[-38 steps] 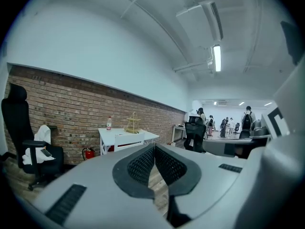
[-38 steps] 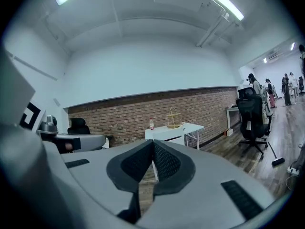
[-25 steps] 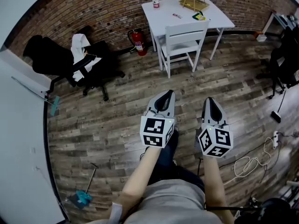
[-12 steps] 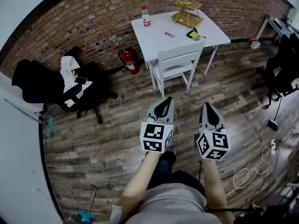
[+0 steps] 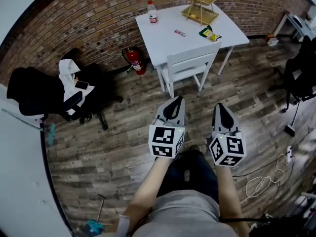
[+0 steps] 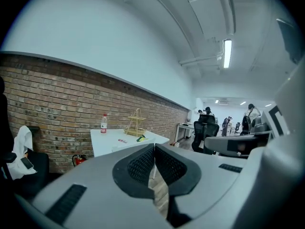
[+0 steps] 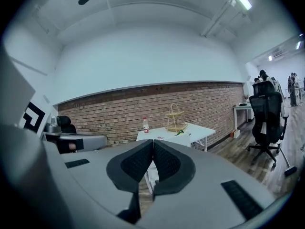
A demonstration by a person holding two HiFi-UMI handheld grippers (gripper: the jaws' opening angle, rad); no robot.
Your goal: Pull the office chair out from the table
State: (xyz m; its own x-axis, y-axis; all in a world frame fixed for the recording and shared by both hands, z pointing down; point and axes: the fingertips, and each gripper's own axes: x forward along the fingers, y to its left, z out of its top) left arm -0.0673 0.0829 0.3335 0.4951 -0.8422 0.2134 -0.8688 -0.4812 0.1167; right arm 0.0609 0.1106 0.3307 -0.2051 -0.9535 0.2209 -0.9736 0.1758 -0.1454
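Note:
A white slatted chair [image 5: 190, 67] stands pushed in at the near side of a white table [image 5: 163, 28] by the brick wall. My left gripper [image 5: 174, 101] and right gripper [image 5: 220, 108] are held side by side, both pointing toward the chair and still short of it. Both are shut with nothing between the jaws. In the left gripper view the closed left gripper [image 6: 154, 149] points at the table [image 6: 107, 140]. In the right gripper view the closed right gripper [image 7: 153, 144] faces the same table [image 7: 200, 129].
A bottle [image 5: 152, 12], a gold tiered rack [image 5: 200, 6] and small packets sit on the table. A red fire extinguisher [image 5: 134, 60] stands by its left leg. Black office chairs stand at left [image 5: 34, 90] and right [image 5: 301, 68]. A white cable [image 5: 259, 181] lies on the floor.
The table and white chair have come closer to both grippers as the person walks toward them. Both grippers stay shut and side by side.

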